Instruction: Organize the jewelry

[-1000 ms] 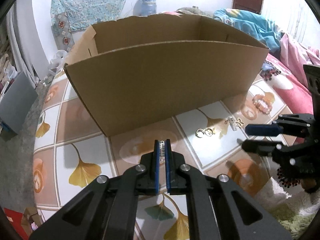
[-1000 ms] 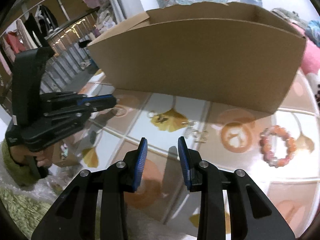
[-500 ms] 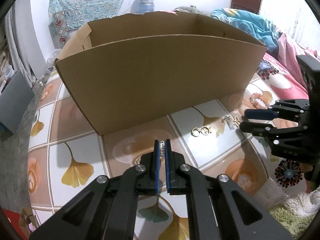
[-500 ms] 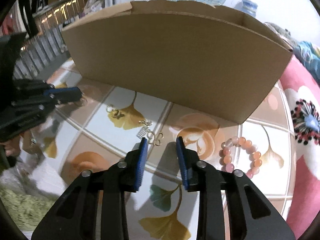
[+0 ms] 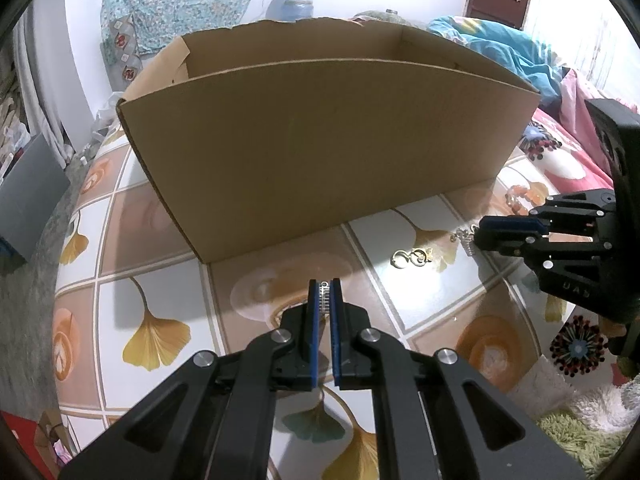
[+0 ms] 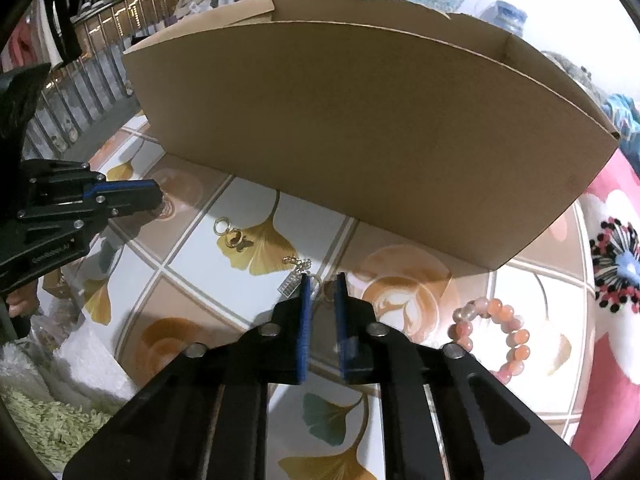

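A large open cardboard box [image 5: 320, 140] stands on the ginkgo-patterned table, also in the right wrist view [image 6: 380, 140]. My left gripper [image 5: 325, 286] is shut on a small silver rhinestone earring [image 5: 325, 296], held in front of the box wall. My right gripper [image 6: 321, 280] is open, low over a silver earring [image 6: 294, 278] and a gold piece between its fingertips. Gold earrings [image 6: 234, 236] lie to its left, also in the left wrist view [image 5: 412, 257]. A pink bead bracelet [image 6: 496, 332] lies at the right.
The table [image 5: 160, 272] has a patterned cloth. A green shaggy rug [image 6: 44, 412] lies at its front edge. A pink flowered bed cover [image 6: 616, 264] is on the right. A railing [image 6: 80, 80] stands at the far left.
My right gripper has moved forward and down over the silver earring and narrowed a little. My left gripper stays shut on its earring and has drifted slightly left.
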A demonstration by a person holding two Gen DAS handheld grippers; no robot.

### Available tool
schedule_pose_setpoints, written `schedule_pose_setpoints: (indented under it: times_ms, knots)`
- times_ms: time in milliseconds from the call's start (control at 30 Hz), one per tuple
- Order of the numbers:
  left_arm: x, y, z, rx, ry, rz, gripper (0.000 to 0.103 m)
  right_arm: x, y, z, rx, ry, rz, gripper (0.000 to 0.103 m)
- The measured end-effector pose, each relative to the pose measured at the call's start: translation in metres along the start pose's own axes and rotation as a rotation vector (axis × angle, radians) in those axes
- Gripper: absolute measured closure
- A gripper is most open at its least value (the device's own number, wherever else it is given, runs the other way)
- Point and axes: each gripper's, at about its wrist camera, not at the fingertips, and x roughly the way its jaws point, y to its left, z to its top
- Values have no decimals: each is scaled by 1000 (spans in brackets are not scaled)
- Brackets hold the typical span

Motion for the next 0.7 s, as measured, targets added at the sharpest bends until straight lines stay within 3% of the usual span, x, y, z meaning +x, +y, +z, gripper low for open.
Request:
schedule_pose_setpoints:
  times_ms: [400, 533, 700]
  knots:
    - [-7, -1, 2, 1, -20, -1, 99, -17, -4, -5, 14, -22, 7, 94]
    - [-28, -4, 11, 2, -71, -35, 99, -40, -5, -2, 20, -68, 10, 94]
    - [-69, -10, 32, 27, -195, -88, 99, -87, -6, 17, 10, -197, 10, 94]
